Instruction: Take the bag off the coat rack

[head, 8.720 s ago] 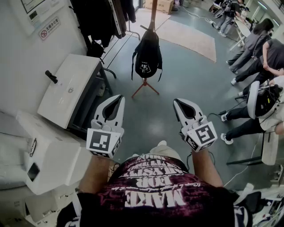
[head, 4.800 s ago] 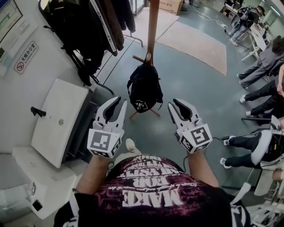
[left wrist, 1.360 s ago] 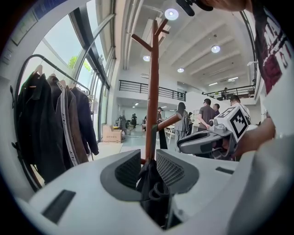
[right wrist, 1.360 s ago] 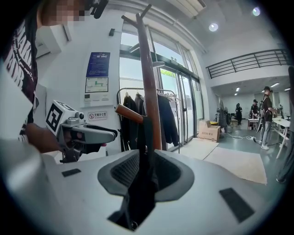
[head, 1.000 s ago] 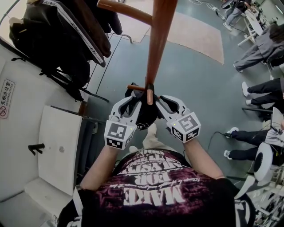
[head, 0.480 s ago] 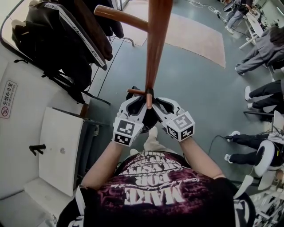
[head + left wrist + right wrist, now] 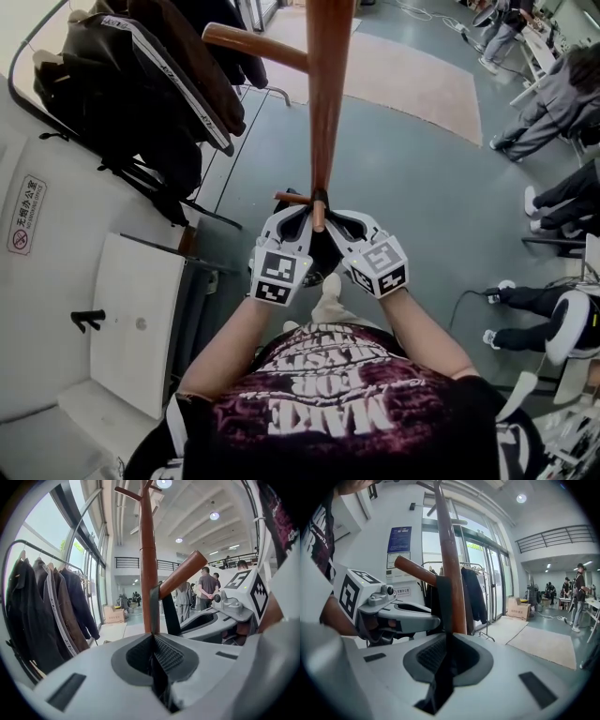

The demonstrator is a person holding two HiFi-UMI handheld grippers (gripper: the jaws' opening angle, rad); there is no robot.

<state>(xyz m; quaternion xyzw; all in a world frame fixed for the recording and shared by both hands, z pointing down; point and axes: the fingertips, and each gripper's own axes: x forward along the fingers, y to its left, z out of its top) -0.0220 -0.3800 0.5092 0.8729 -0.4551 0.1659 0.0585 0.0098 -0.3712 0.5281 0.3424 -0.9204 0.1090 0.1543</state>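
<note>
Head camera looks steeply down the coat rack pole (image 7: 328, 112); both gripper cameras face it closely, side by side.

the bag (image 7: 319, 249) hangs from a peg (image 7: 317, 217) of the coat rack (image 7: 326, 112), coats (image 7: 150, 94) to its left.

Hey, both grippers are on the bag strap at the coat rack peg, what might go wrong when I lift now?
1. The peg slants upward, so the strap must rise past its tip. Pulling it toward you may snag it and tip the rack.
2. The right gripper has just been closing on the thin strap, and the left gripper pinches it too. The bag may slip free under its own weight.
</note>
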